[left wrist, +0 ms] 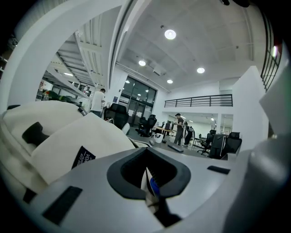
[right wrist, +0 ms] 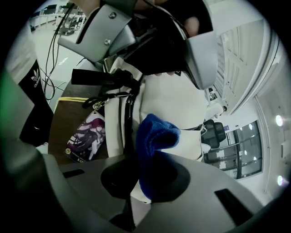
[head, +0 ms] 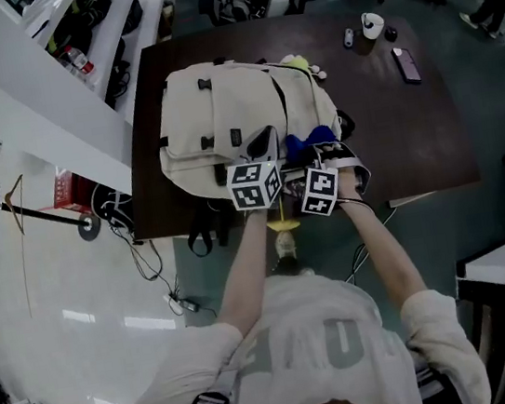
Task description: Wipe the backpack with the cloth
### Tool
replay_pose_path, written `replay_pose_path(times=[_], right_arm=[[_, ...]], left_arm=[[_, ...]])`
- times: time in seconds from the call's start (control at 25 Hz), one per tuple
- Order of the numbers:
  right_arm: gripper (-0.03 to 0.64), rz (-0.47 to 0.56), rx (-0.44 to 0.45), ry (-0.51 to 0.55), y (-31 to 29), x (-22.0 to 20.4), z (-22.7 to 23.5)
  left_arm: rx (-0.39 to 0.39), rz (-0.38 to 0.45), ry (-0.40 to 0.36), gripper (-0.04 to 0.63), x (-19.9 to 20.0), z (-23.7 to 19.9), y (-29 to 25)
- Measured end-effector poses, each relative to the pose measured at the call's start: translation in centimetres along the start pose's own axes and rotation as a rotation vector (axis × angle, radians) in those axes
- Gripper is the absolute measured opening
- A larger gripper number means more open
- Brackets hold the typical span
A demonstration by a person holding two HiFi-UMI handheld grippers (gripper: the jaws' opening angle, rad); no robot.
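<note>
**Cloth at the backpack's near end, set to wipe**

The backpack (head: 220,107) lies flat on the table (head: 432,141), and both grippers meet at its near end by the table's front edge. The left gripper (left wrist: 150,178) has its jaws drawn almost together on what looks like a thin fold of the pale fabric, a hold that would steady the bag. The right gripper (right wrist: 145,179) pinches the cloth (right wrist: 154,136), a blue wad bulging past its jaws, close against the backpack's side; whether it touches I cannot tell. To wipe well, I judge that the left hold should be firm so the bag does not slide. The bulge should press flat on the fabric and run in long strokes away from the held edge. It should skirt the straps and the hanging tag (right wrist: 86,136), which could snag the cloth out of the jaws.
</note>
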State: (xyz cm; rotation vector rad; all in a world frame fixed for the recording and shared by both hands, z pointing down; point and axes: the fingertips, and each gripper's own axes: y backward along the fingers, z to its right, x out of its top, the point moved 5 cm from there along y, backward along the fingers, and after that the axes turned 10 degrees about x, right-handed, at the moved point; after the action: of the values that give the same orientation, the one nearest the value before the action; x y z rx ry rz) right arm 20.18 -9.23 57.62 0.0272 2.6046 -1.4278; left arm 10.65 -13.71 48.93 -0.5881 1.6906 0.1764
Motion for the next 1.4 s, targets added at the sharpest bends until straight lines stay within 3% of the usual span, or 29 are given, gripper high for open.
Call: replay_pose_path(times=[0.4,0.6,0.72,0.92,1.04,1.24,1.4], right_arm=[[0.048,0.024,0.025,0.005,1.6,-0.1,-4.2],[0.048,0.069,0.040,-0.041,2.7,0.1,-5.0],[0.048,0.183,-0.031,-0.227,5.5,0.1,-3.5],[0.048,0.539,-0.153,-0.741,12.7,-0.1,-1.1],[0.048,0.696,-0.197,-0.974,15.6,-1.0,-1.4],[0.048,0.845,-0.238,-1.152,18.6,-1.6,-1.8],[0.048,0.914,-0.268,-1.200,21.0,-1.5,-1.8]], left_arm=[[0.019,-0.030,-0.007,0.004,-2.2,0.7,3.7],[0.023,-0.030,-0.016,0.003,-2.5,1.0,5.3],[0.036,0.003,-0.013,0.005,-1.7,1.0,6.8],[0.116,0.130,0.057,0.005,1.8,0.7,12.2],[0.137,0.184,0.019,0.005,3.7,1.0,15.1],[0.160,0.245,-0.004,0.005,5.8,0.6,17.6],[0.144,0.285,-0.019,0.003,7.1,0.9,18.9]])
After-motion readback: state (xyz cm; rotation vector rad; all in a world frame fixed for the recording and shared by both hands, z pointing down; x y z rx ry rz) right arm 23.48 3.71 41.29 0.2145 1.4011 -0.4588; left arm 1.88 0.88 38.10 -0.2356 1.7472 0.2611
